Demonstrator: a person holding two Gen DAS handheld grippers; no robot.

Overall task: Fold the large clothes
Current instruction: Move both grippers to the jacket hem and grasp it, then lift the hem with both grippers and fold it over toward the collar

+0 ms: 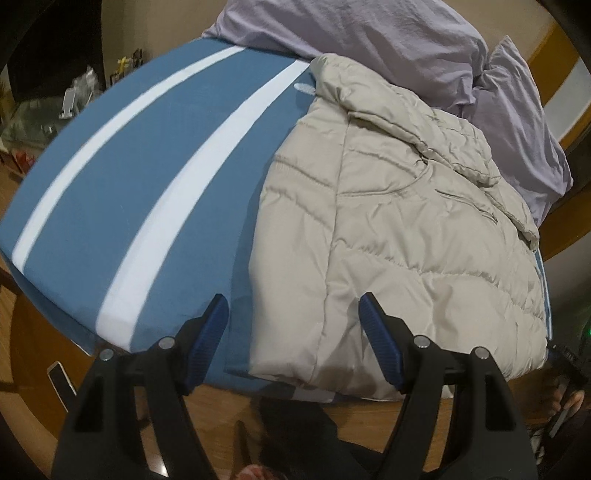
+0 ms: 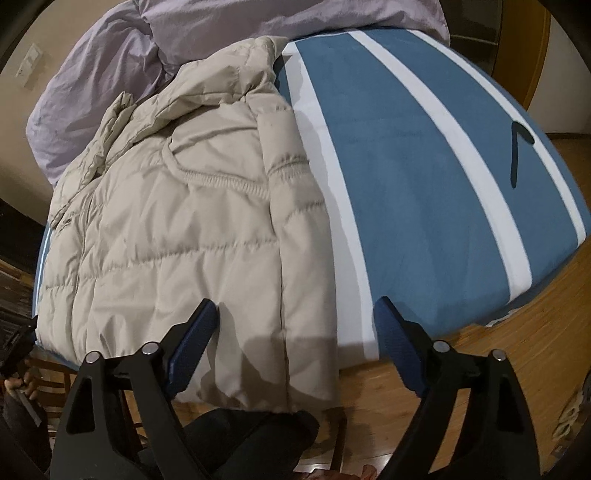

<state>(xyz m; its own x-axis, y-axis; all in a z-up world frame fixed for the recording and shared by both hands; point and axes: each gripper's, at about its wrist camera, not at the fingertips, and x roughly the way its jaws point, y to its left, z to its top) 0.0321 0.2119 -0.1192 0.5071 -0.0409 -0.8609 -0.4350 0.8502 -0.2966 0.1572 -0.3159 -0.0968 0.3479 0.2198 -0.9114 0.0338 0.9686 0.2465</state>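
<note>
Jacket (image 1: 406,229), beige and quilted, lies flat on the bed (image 1: 147,177), with its hem hanging a little over the near edge. It looks folded lengthwise, with one long edge running up the middle of the blue sheet, just beside a white stripe (image 1: 173,206). Its collar end points toward a heap of lilac bedding (image 1: 388,33) at the far side, and touches it.

Left gripper (image 1: 293,306) hangs over the jacket's near corner, jaws spread wide; one finger is over the sheet, the other over the fabric, and neither pad presses on anything. Right gripper (image 2: 297,308) stands over the other side of the hem, jaws also spread, with the jacket's edge and the stripe showing between the fingers. Nothing is pinched there either.

A dark, thin item (image 2: 519,147) lies on the sheet well apart from the jacket; I cannot tell what it is. Wooden floor (image 2: 517,354) shows below the bed's edge.
</note>
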